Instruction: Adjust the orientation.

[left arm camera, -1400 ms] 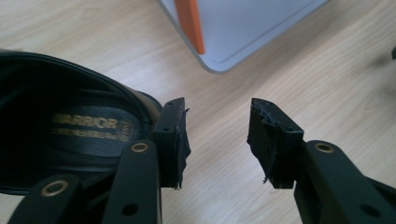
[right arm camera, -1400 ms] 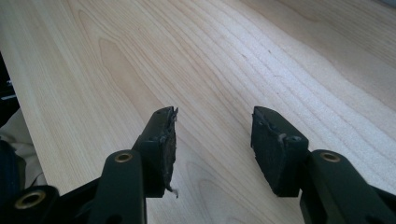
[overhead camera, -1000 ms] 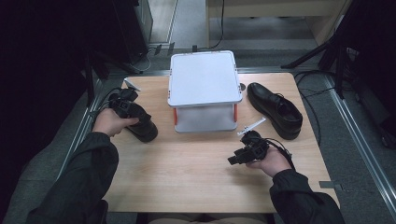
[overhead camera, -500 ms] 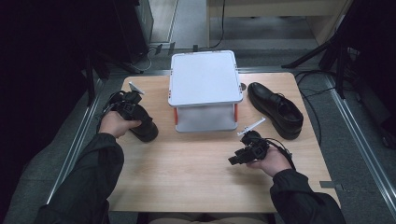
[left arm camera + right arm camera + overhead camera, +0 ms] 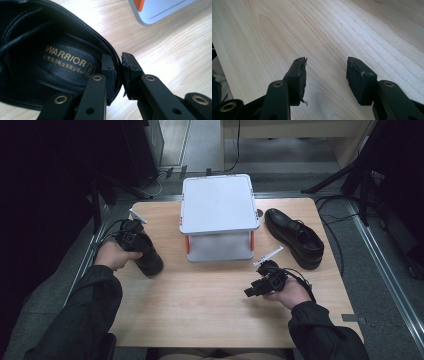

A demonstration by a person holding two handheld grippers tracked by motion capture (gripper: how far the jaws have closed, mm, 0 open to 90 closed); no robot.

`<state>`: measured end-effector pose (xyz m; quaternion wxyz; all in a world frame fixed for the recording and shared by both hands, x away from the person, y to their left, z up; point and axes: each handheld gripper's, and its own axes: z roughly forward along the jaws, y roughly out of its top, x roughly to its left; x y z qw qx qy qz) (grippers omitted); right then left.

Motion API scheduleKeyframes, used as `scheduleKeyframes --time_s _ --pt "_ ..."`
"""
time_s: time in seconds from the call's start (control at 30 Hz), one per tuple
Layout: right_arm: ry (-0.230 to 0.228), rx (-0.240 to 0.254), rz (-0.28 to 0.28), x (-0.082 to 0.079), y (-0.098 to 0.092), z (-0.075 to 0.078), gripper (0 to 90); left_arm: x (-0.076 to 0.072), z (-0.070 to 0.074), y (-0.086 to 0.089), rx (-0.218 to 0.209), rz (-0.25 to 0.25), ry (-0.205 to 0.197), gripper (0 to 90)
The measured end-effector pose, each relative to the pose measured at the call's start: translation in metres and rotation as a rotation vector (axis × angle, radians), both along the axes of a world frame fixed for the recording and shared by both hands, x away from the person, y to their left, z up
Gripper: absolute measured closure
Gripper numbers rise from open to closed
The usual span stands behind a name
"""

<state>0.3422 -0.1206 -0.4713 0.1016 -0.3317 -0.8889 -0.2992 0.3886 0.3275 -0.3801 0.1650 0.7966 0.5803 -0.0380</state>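
A black leather shoe [image 5: 149,260] lies on the left of the wooden table [image 5: 200,310]. My left gripper [image 5: 131,240] sits over its heel end. In the left gripper view its jaws have just been closing and now pinch the shoe's collar wall [image 5: 117,72], one pad inside the shoe [image 5: 62,60] and one outside. A second black shoe [image 5: 295,237] lies at the right, beside a white box [image 5: 217,202]. Low over bare wood in front of that box, my right gripper [image 5: 255,289] is open, nothing between its pads [image 5: 299,75].
The white box stands on a smaller base with orange corners [image 5: 188,245] at the table's middle back. A cable [image 5: 340,220] trails off the right side. The person's sleeves [image 5: 85,320] come in from the near edge. Dark floor surrounds the table.
The left hand has shifted slightly over the left shoe, settling on its heel end. The right hand and the other shoe have not moved.
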Motion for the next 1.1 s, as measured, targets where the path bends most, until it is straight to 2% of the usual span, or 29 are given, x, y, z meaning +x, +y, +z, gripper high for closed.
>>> scheduleKeyframes --time_s 0.13,0.23,0.33,0.5,0.67,0.7,0.83,0.97,1.03,1.1 --pt "0.003 -0.007 0.0 0.0 0.0 -0.001 51.2 -0.009 0.001 0.008 -0.001 -0.009 0.0 81.2" --pt "0.002 -0.006 0.002 0.0 0.0 -0.001 51.2 -0.017 -0.003 0.016 -0.019 -0.021 0.012 81.6" --pt "0.005 -0.006 0.002 0.0 0.001 -0.001 51.3 -0.023 -0.004 0.02 -0.018 -0.017 0.009 81.6" --pt "0.002 -0.009 0.009 -0.001 0.002 -0.001 51.3 -0.033 -0.004 0.028 0.005 -0.017 0.007 81.3" --pt "0.004 -0.013 0.01 0.0 0.002 -0.001 51.3 -0.043 -0.006 0.039 -0.003 0.002 0.012 80.8" --pt "0.005 -0.014 0.009 0.0 0.002 -0.001 51.3 -0.045 -0.007 0.041 -0.018 0.011 0.008 80.8" --pt "0.003 -0.015 0.014 -0.001 0.003 -0.001 51.3 -0.045 -0.008 0.04 -0.032 0.028 -0.004 80.2" --pt "0.004 -0.017 0.019 -0.002 0.004 -0.001 51.3 -0.043 -0.005 0.04 -0.031 0.049 0.003 76.5" --pt "0.005 -0.017 0.016 -0.001 0.003 -0.001 51.3 -0.042 0.001 0.043 -0.042 0.083 0.001 75.1" --pt "0.006 -0.016 0.016 -0.001 0.003 -0.002 51.3 -0.041 0.011 0.047 -0.05 0.093 -0.018 75.0"
